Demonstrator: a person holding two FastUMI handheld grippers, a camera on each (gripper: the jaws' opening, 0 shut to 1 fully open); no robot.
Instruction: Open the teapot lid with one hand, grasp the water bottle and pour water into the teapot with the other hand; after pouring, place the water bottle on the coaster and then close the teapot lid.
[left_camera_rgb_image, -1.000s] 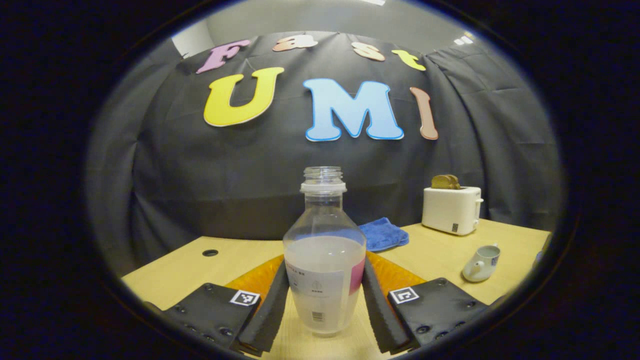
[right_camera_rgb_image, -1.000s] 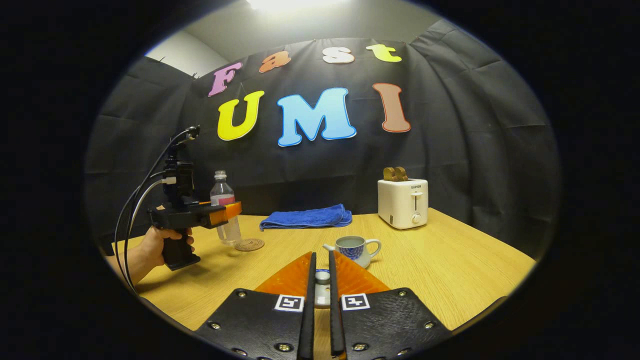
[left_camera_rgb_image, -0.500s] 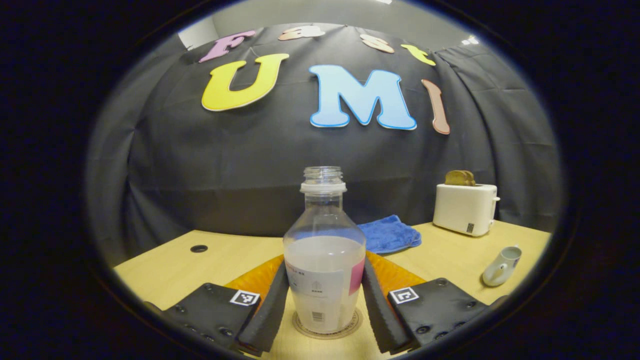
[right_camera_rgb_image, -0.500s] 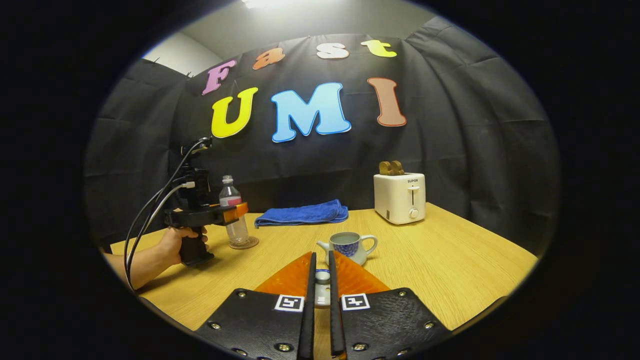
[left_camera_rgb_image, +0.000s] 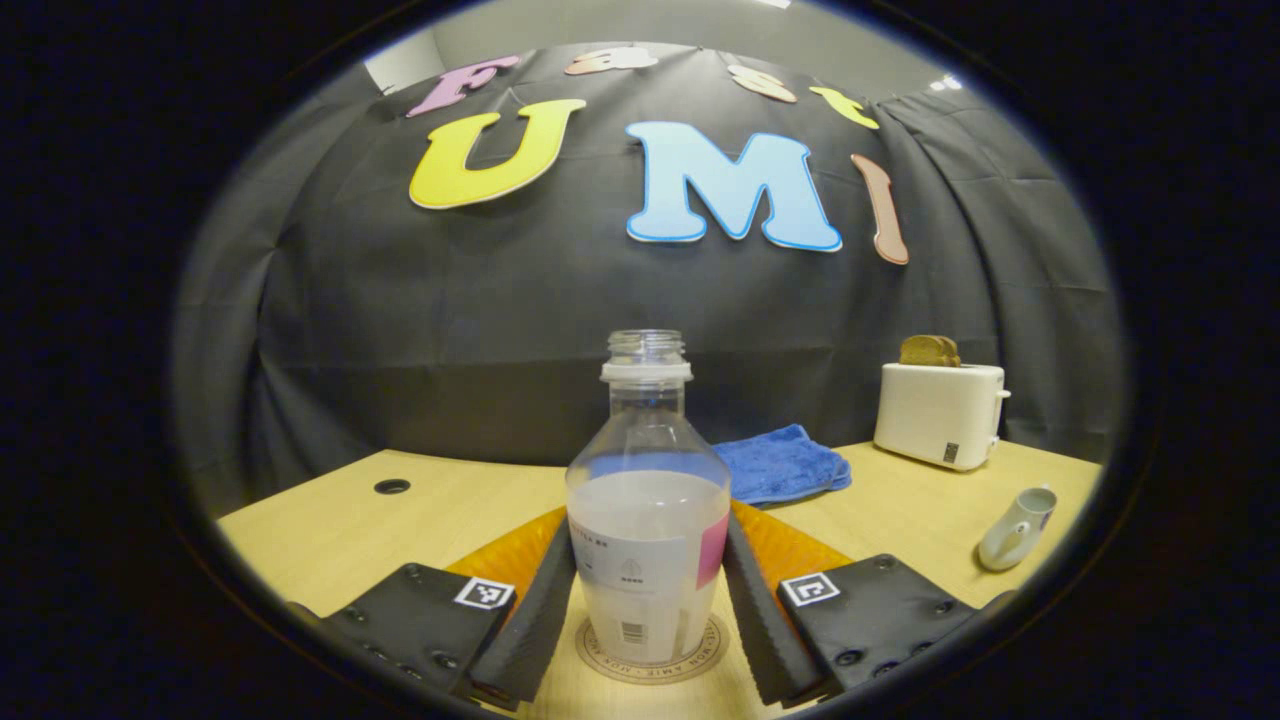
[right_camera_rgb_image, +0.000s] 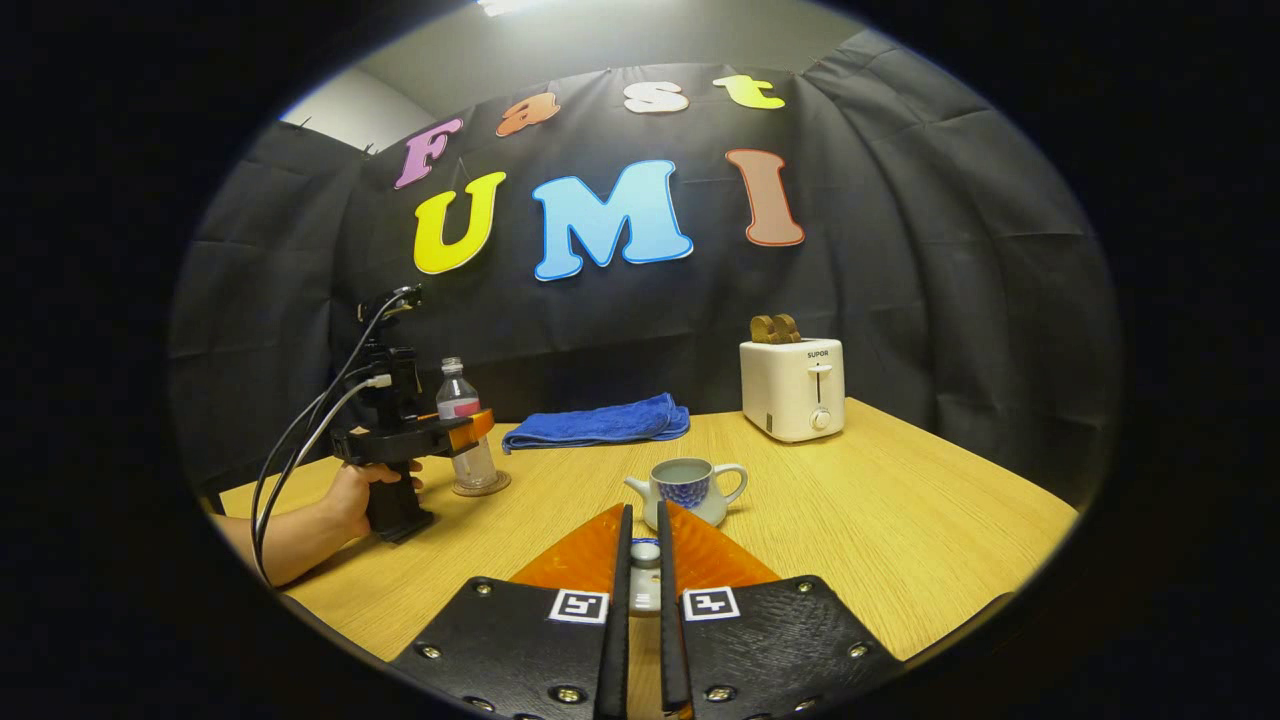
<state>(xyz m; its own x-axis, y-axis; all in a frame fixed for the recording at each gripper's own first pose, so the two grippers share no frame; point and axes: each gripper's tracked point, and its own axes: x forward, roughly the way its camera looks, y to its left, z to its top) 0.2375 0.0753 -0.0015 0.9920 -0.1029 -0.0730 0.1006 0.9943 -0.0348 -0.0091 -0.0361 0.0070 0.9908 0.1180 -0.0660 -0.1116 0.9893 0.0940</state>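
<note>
Centrally, in the left gripper view, the left gripper (left_camera_rgb_image: 648, 610) clamps the uncapped water bottle (left_camera_rgb_image: 648, 520), one finger pressed to each side; the bottle stands upright on the round coaster (left_camera_rgb_image: 655, 662). At 3 o'clock of the bottle, well apart, sits the teapot (left_camera_rgb_image: 1018, 516); a blue towel (left_camera_rgb_image: 782, 464) lies behind at 1 o'clock, a white toaster (left_camera_rgb_image: 940, 414) at 2 o'clock. In the right gripper view, the right gripper (right_camera_rgb_image: 641, 570) is closed on the small teapot lid (right_camera_rgb_image: 645, 578), held at 6 o'clock of the open teapot. A hand (right_camera_rgb_image: 352, 496) grips the left gripper's handle on the wooden table (right_camera_rgb_image: 900, 530).
</note>
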